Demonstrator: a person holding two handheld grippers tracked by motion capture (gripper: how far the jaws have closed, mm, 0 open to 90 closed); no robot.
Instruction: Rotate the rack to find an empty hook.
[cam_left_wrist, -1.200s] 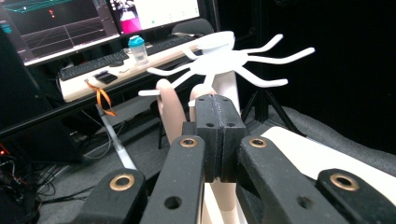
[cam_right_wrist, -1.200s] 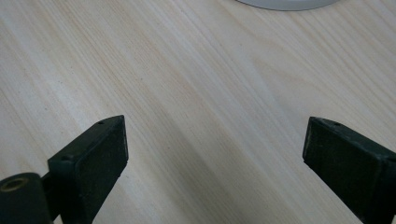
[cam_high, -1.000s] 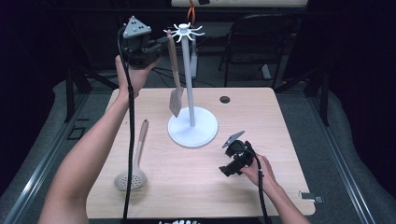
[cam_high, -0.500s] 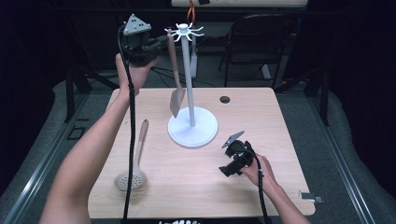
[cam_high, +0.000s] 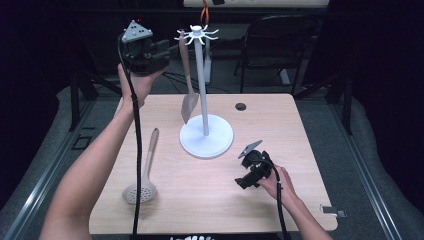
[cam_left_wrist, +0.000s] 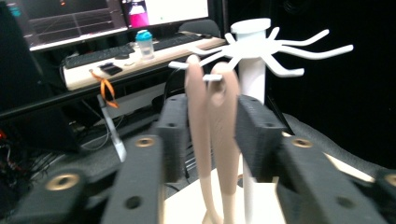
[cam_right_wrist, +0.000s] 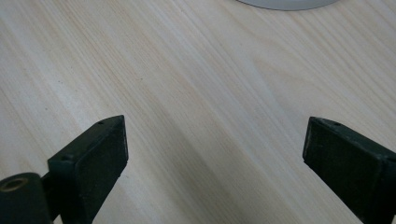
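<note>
Lying flat near the table's (cam_high: 300, 130) left front: a slotted spoon (cam_high: 142, 175). Behind it, a folding chair (cam_high: 272, 47), monitors (cam_left_wrist: 116, 14), keyboard (cam_left_wrist: 100, 53).

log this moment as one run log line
left tool: jaws just opening, spatula handle between them, hung on rack hook | right tool: open over table | skimmer: on table

Dark room, grey floor (cam_high: 380, 165); black folding chair (cam_high: 272, 47) behind table, desk with monitors (cam_left_wrist: 116, 16), keyboard (cam_left_wrist: 95, 55)
</note>
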